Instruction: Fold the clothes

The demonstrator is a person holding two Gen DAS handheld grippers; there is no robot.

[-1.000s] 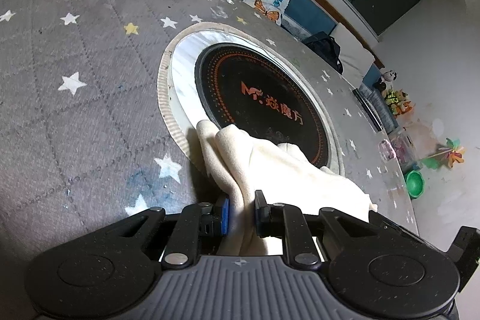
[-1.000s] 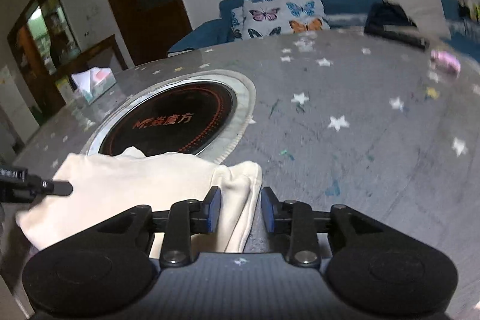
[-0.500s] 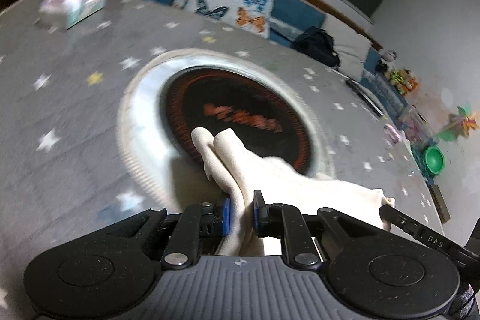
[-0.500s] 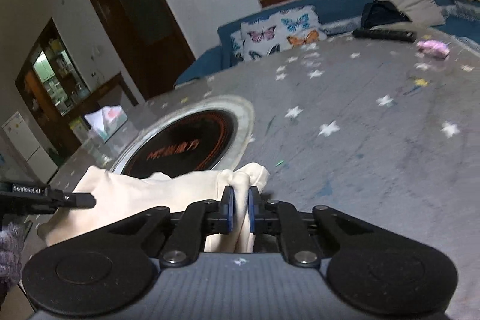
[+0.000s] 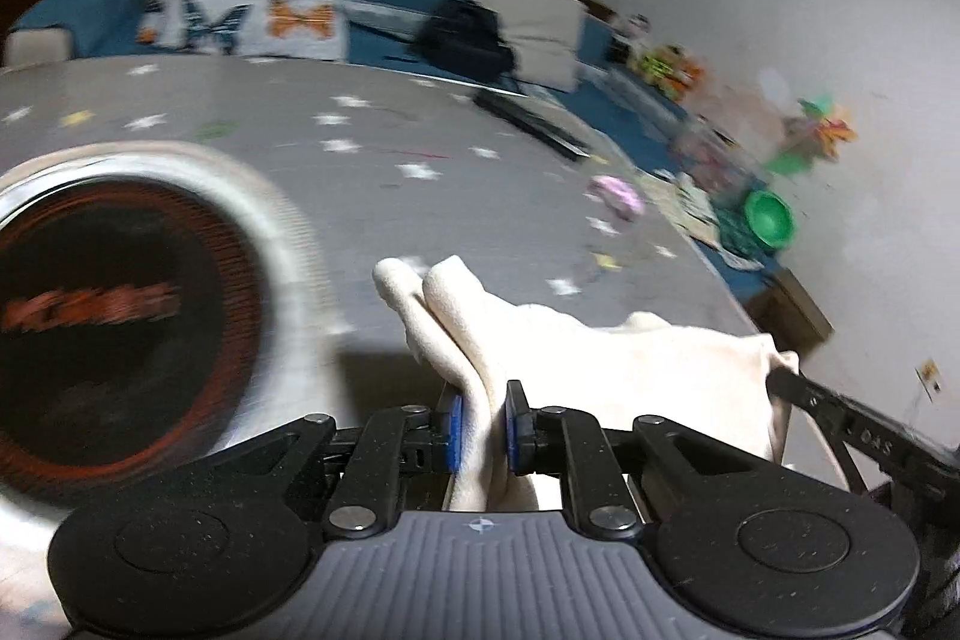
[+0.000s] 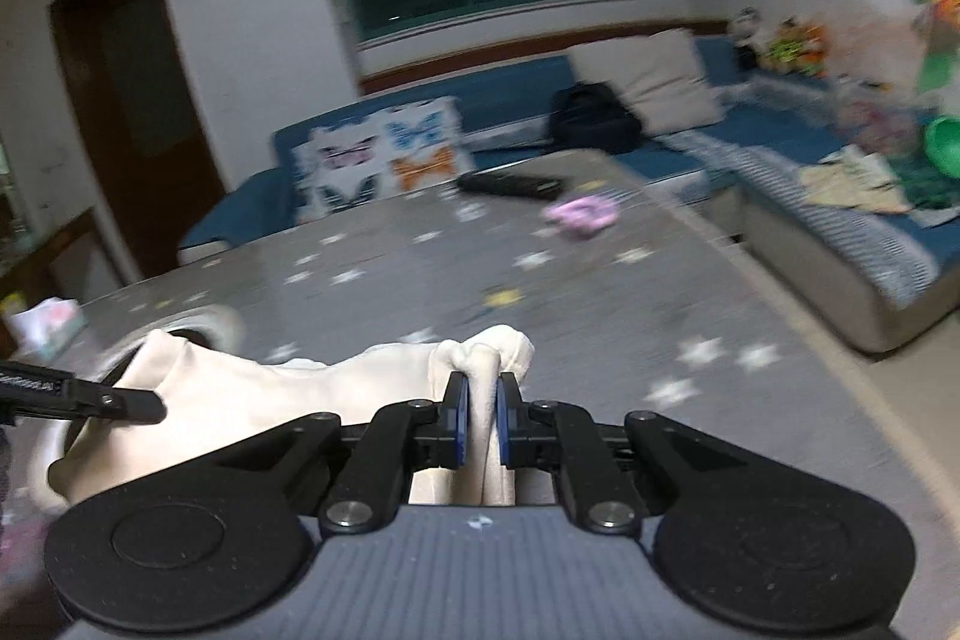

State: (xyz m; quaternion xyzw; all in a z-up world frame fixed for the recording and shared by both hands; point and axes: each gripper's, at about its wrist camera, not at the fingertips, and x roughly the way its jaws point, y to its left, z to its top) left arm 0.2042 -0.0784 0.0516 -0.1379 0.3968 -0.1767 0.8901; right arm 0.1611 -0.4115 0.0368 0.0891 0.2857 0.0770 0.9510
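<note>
A cream garment (image 5: pixel 600 364) hangs between my two grippers above the grey star-patterned table (image 5: pixel 420 142). My left gripper (image 5: pixel 480 430) is shut on one bunched edge of it. My right gripper (image 6: pixel 478 421) is shut on the other bunched edge (image 6: pixel 486 358). The cloth stretches leftward in the right wrist view (image 6: pixel 270 394). The right gripper's finger shows at the cloth's far corner in the left wrist view (image 5: pixel 840 412). The left gripper's finger shows in the right wrist view (image 6: pixel 90 394).
A round black induction plate (image 5: pixel 108 316) with a silver rim is set in the table at left. A pink object (image 6: pixel 579 214) and a black remote (image 6: pixel 510 184) lie far on the table. A tissue box (image 6: pixel 48 325) stands at left. A blue sofa (image 6: pixel 660 142) lies beyond.
Both grippers have lifted the garment off the table and swung to the right. The right gripper, open a second ago, has shut on the cloth edge.
</note>
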